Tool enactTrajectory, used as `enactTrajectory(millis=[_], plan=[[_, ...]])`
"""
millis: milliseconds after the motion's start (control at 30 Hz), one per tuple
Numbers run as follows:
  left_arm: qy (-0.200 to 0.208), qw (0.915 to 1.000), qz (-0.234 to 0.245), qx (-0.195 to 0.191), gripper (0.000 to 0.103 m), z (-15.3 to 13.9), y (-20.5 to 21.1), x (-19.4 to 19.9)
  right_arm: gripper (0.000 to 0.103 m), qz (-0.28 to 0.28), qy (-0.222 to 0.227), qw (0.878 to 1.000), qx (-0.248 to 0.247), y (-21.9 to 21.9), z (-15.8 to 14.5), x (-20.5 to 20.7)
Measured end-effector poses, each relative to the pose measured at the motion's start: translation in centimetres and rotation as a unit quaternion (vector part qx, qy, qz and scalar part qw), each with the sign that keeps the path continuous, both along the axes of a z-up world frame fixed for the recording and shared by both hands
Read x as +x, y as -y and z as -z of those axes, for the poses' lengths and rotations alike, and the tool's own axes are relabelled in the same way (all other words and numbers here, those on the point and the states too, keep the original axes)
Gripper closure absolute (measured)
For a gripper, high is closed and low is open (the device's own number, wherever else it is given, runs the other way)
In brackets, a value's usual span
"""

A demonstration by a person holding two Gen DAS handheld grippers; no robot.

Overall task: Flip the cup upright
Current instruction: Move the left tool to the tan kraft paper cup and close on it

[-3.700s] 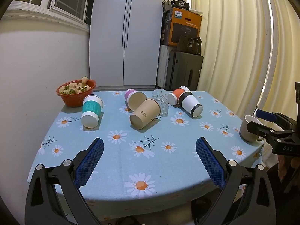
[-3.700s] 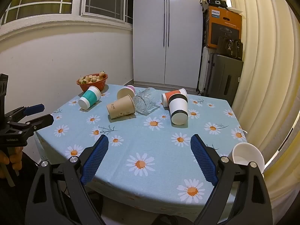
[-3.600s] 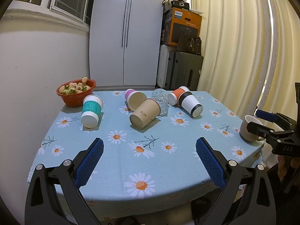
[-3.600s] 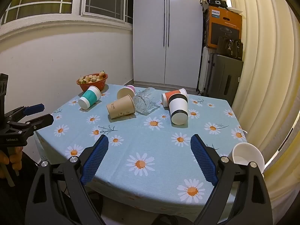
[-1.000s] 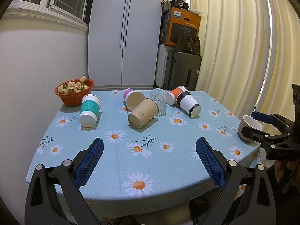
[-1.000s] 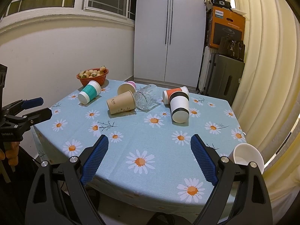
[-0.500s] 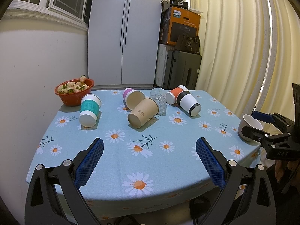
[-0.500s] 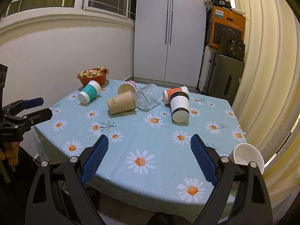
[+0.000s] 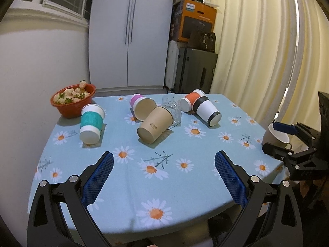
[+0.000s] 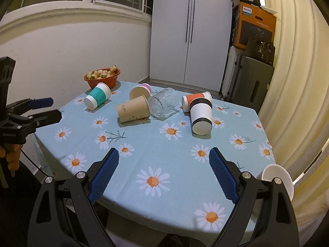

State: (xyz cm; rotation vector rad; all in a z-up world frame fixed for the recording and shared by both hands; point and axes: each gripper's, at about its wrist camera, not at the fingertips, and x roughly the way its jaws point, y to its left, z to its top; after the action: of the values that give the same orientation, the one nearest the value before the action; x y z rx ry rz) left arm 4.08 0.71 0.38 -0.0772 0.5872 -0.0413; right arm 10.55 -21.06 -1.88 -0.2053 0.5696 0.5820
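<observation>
A round table (image 9: 127, 205) covered in a pale blue daisy-print cloth fills the middle of both wrist views. Several cups lie on their sides across its far half, in the centre of each frame. From left to right in the left wrist view: a teal-sleeved paper cup (image 9: 91, 122), a pink-banded cup (image 9: 141, 107), a plain brown paper cup (image 9: 155, 127), a clear glass tumbler (image 9: 172, 108), an orange-sleeved cup (image 9: 190, 103) and a black-and-white cup (image 9: 207, 111). The brown cup touches the tumbler; the orange and black-and-white cups touch each other.

The paper cups look light, thin-walled and easy to crush, so a gentle pinch across the mid-body or sleeve seems wisest; they may also roll when nudged. The glass tumbler is likely heavier, slick and breakable.

The left gripper (image 9: 163, 177) hovers at the bottom of its frame above the near table edge, jaws spread wide and holding nothing, pointing toward the cups. The right gripper (image 10: 163, 170) is posed the same way, low in its frame, jaws wide and empty. All the tipped cups are well apart from both. A white mug (image 10: 277, 178) stands at the table's lower right edge, close beside the right gripper's finger. A red bowl of fruit (image 9: 73, 98) sits upper left.
</observation>
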Motion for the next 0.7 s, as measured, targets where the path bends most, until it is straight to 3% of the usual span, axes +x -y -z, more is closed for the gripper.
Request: enactTrajectory(millis=[333, 567, 633, 700], plan=[[-0.077, 0.9952, 0.053, 0.03, 0.007, -0.2, -0.3, 7.2, 0.015, -0.021, -0.038, 0.999, 0.003, -2.4, -0.4, 5.9], [-0.15, 0.9836, 0.084, 0.054, 0.008, 0.7, -0.6, 13.9, 0.015, -0.04, -0.09, 0.995, -0.004, -4.4, 0.1, 11.2], [-0.167, 0.9804, 0.081, 0.067, 0.016, 1.1, -0.7, 15.7, 0.015, -0.044, -0.102, 0.994, -0.003, -4.6, 0.5, 12.1], [-0.186, 0.9759, 0.088, 0.072, 0.018, 1.8, -0.7, 17.5, 0.015, -0.047, -0.118, 0.992, -0.002, -4.6, 0.9, 13.0]])
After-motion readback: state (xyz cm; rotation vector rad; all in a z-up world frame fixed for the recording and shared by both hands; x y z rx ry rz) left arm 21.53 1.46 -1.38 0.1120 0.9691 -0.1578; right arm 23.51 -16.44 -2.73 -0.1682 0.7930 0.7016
